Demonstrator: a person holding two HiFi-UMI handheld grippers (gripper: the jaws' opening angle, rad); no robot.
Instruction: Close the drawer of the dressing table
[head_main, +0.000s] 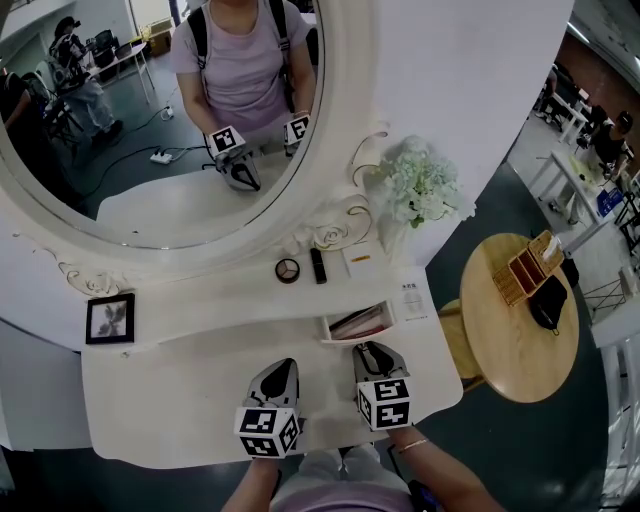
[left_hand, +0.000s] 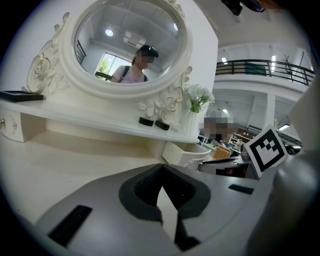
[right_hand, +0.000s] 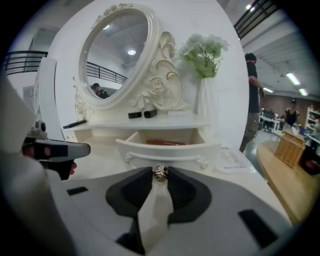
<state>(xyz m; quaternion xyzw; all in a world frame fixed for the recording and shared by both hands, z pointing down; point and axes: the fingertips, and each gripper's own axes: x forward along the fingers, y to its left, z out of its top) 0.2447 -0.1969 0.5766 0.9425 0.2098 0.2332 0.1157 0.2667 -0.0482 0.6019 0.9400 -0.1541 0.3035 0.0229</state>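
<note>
The white dressing table (head_main: 180, 385) has a small drawer (head_main: 355, 325) standing pulled out under its shelf, with a red item inside. In the right gripper view the drawer front (right_hand: 167, 150) faces me and its small metal knob (right_hand: 160, 173) sits between the tips of my right gripper (right_hand: 160, 172), whose pads close on it from both sides. From the head view the right gripper (head_main: 372, 352) is just in front of the drawer. My left gripper (head_main: 283, 368) hovers over the tabletop beside it, shut and empty; its jaw tips meet (left_hand: 161, 167), and the drawer (left_hand: 187, 152) lies to its right.
An oval mirror (head_main: 150, 120) rises behind the shelf, which carries a compact (head_main: 288, 270), a black tube (head_main: 318, 265) and a vase of white flowers (head_main: 420, 185). A framed picture (head_main: 110, 318) stands at left. A round wooden table (head_main: 515, 320) is close on the right.
</note>
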